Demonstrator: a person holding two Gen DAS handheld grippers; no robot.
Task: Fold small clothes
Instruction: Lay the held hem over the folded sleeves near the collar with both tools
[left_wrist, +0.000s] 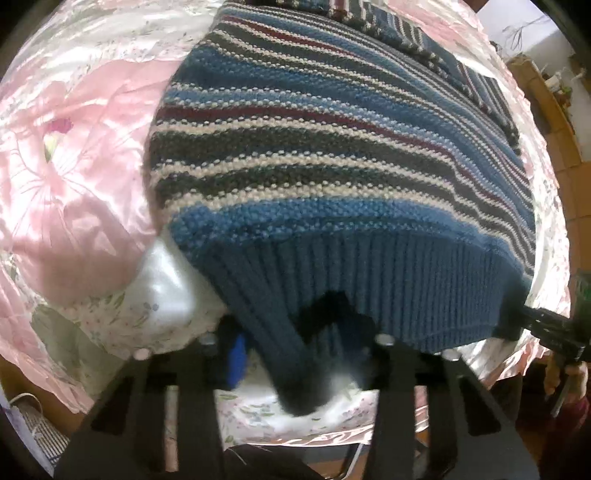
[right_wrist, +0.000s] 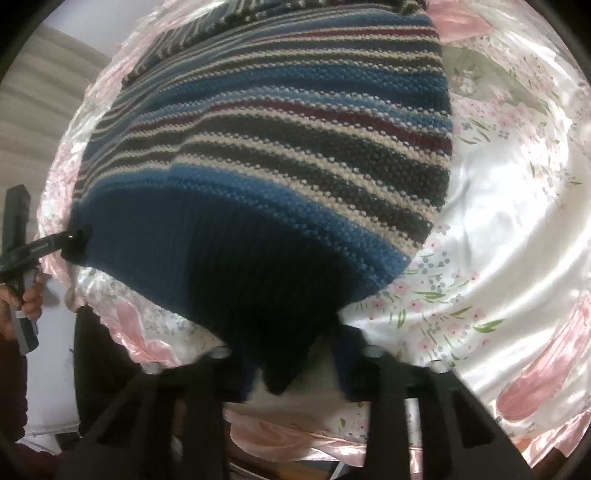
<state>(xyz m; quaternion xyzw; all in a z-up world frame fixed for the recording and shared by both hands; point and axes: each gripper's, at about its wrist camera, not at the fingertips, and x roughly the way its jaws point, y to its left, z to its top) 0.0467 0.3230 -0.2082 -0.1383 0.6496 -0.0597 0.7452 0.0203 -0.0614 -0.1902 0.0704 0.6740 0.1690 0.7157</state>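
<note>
Knitwear filled both views: a striped sweater (left_wrist: 332, 147) lay on a satin sheet (left_wrist: 74, 166), its ribbed blue hem (left_wrist: 369, 288) at the near edge and lifted. The left gripper (left_wrist: 295, 369) was clamped on the hem's left corner, and the right gripper (right_wrist: 295, 365) pinched the right corner (each also showed at the edge of the other's view, gripping the band). A hand (right_wrist: 31, 291) held the left tool. The far part of the sweater rested flat, with a sleeve (left_wrist: 443, 59) folded across it at the far right.

The knit looked thick, soft and fairly heavy, so it would likely sag between the two holds. The rib was probably the firmest place to grip. The glossy sheet seemed slippery, so the sweater might slide when pulled.
</note>
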